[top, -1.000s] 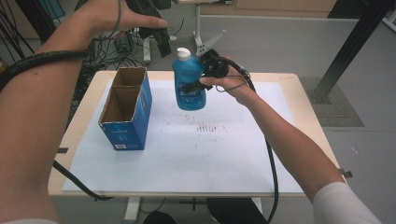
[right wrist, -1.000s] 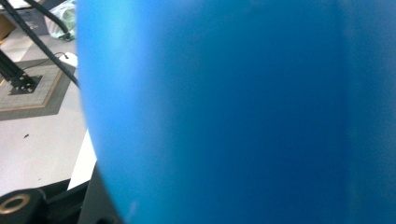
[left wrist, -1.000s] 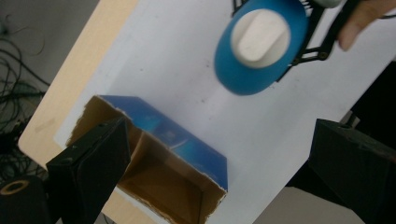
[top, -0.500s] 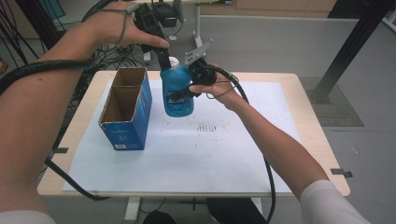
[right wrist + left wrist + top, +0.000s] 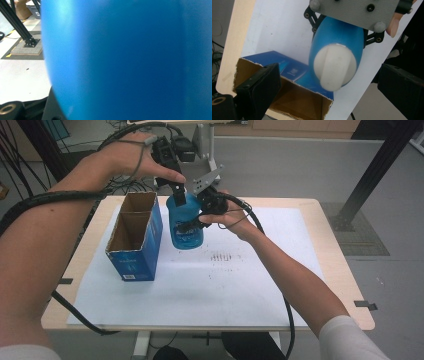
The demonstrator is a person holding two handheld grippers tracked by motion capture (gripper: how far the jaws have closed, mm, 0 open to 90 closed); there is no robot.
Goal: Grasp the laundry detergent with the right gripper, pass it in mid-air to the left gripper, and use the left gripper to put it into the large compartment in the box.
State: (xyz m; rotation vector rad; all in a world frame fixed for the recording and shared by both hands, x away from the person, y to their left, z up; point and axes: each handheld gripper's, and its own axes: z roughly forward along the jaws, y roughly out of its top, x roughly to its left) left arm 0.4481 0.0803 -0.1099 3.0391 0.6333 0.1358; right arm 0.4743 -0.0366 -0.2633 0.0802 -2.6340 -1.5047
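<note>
A grey workshop floor with black frame posts lies behind a pale wooden worktop (image 5: pixel 335 270), most of it covered by one white sheet (image 5: pixel 215 290).

On the left part of the sheet stands one blue cardboard box (image 5: pixel 135 247), its top open and its flaps up, with two compartments inside and nothing visible in them. Just right of it, lifted off the sheet, hangs one blue bottle (image 5: pixel 185 222) with a white cap (image 5: pixel 335 66).

The right gripper (image 5: pixel 202 217) clamps the bottle's body from the right side, its jaws closed on the blue plastic. The left gripper (image 5: pixel 179 195) comes down from the far left onto the cap; in the left gripper view its jaws stand wide apart on either side of the cap, not yet touching it.

The work appears to be taking the cap in the left jaws, either to twist it or to hand the bottle over. The risk is a poor centring: if the left jaws close off-centre on the rounded cap, they may slide off or tip the bottle in the right jaws. The smooth, curved bottle could also slip downward and strike the box's edge.
</note>
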